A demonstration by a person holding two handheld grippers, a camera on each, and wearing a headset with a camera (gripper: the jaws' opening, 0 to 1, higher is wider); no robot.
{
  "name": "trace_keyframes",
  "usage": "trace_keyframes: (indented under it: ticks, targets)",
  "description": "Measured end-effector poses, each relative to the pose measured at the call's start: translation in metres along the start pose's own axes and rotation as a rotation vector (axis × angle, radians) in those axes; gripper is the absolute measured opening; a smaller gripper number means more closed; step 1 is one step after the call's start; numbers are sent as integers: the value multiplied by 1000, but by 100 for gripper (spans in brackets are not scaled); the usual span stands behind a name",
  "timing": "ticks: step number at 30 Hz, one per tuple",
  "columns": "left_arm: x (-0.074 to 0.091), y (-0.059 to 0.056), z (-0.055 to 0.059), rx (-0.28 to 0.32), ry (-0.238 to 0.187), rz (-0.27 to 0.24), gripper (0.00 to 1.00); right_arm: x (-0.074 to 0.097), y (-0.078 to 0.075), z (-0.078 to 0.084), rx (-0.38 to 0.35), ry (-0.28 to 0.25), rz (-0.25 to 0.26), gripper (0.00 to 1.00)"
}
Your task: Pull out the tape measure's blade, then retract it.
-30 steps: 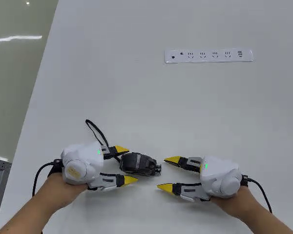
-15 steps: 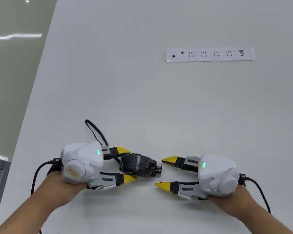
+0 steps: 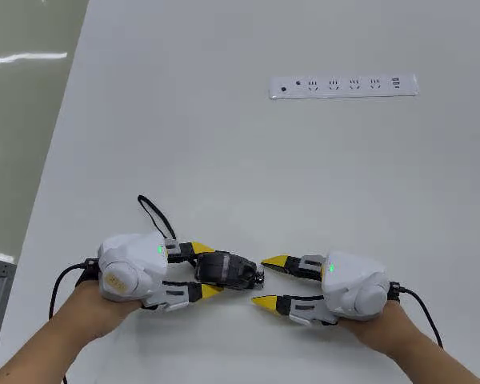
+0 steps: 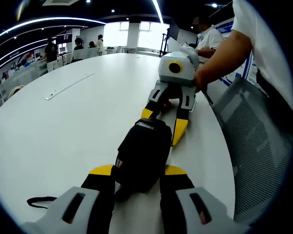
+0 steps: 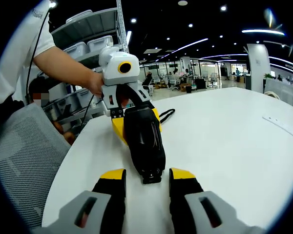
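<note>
1. Head view: one tape measure (image 3: 228,270) lies at the near side of the white table (image 3: 304,176). The left gripper (image 3: 210,270) is clamped on its body. The right gripper (image 3: 261,282), jaws apart, sits just right of it. One power strip (image 3: 344,86) lies far off, with bare surface between. The table's left edge runs well left of the left gripper.
2. Left gripper view: both jaws press the tape measure (image 4: 144,151); the right gripper (image 4: 162,126) faces it.
3. Right gripper view: the tape measure (image 5: 144,134) ends between the spread jaws, clear of both.
</note>
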State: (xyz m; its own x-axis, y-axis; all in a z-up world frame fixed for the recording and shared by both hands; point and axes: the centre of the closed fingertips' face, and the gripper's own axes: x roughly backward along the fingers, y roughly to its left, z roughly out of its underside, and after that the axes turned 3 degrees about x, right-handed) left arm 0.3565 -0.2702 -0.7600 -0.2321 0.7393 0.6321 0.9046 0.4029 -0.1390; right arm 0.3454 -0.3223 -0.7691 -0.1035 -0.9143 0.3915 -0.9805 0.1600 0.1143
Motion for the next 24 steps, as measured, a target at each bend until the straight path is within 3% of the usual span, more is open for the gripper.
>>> trace_keyframes:
  ticks: [24]
  targets:
    - [-1, 0, 1, -11, 15, 10, 31, -2, -3, 7, 56, 28, -16, 21]
